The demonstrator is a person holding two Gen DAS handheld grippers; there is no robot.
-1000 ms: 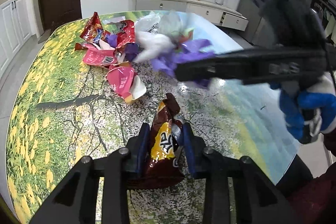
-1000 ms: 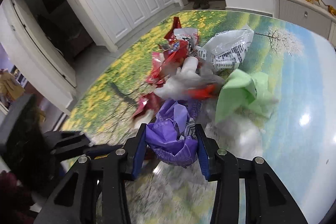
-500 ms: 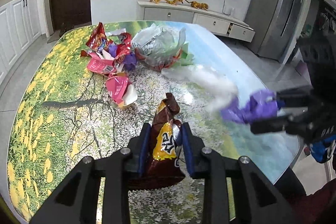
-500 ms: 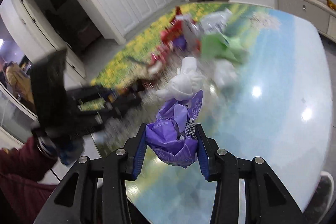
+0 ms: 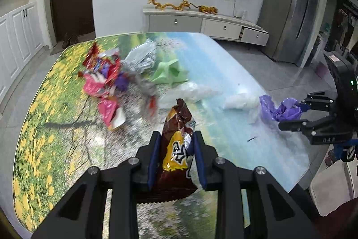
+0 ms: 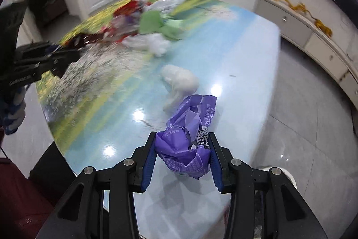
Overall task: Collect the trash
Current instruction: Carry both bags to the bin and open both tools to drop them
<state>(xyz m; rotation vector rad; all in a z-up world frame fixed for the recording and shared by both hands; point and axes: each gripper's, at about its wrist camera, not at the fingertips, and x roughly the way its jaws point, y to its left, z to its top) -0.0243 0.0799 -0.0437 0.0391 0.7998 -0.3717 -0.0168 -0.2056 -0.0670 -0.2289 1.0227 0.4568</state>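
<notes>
Left tongs (image 5: 175,155) clamped on brown snack bag (image 5: 176,149), long axis running forward along fingers. Right tongs (image 6: 182,152) clamped on crumpled purple wrapper (image 6: 188,145), near desk (image 6: 235,55) edge. Remaining trash pile (image 5: 107,77) lies beyond snack bag, nearer left tongs.

Brown-and-yellow snack bag (image 5: 176,149), purple wrapper (image 6: 185,149) — flower-meadow patterned table (image 5: 56,127).

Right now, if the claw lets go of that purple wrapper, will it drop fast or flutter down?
Probably flutter: the purple wrapper looks thin and crumpled, so likely very light. It bends loosely beyond the right claw, so it seems floppy, not stiff. It likely won't roll.
</notes>
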